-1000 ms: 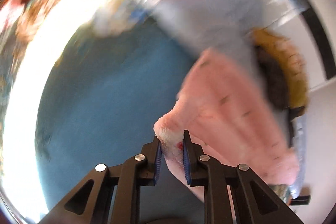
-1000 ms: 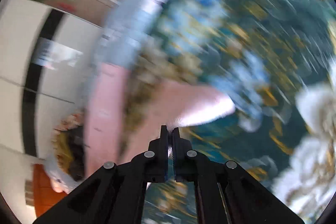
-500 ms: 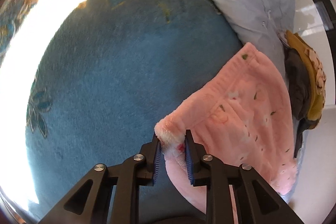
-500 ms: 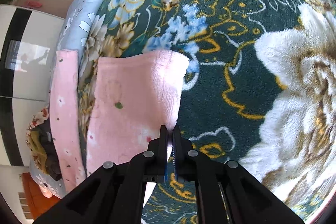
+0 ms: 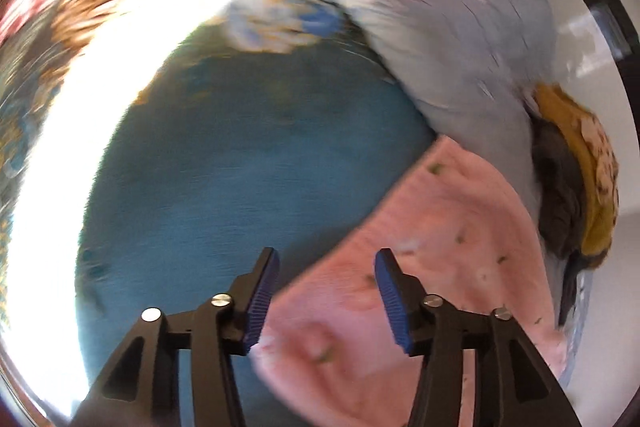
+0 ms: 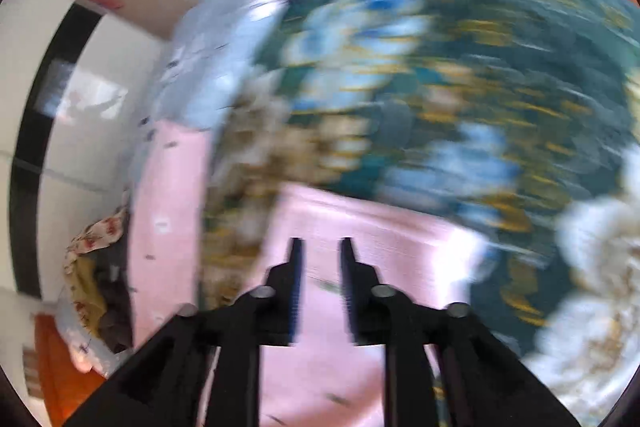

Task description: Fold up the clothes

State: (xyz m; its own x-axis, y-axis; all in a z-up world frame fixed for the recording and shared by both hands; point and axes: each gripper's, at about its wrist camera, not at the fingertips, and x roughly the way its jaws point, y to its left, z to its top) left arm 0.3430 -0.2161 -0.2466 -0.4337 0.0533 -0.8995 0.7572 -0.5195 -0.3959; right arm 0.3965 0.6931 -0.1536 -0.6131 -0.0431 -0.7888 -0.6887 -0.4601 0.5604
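The pink garment (image 5: 432,267) has just been released: left tool (image 5: 326,299) spread wide, right tool (image 6: 320,291) parted narrowly.

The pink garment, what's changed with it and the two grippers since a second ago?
Both grippers let go. The left gripper and right gripper have just been opening, pads off the pink garment whose edges they pinched. It now lies loose under both. The garment stays on the floral blanket.
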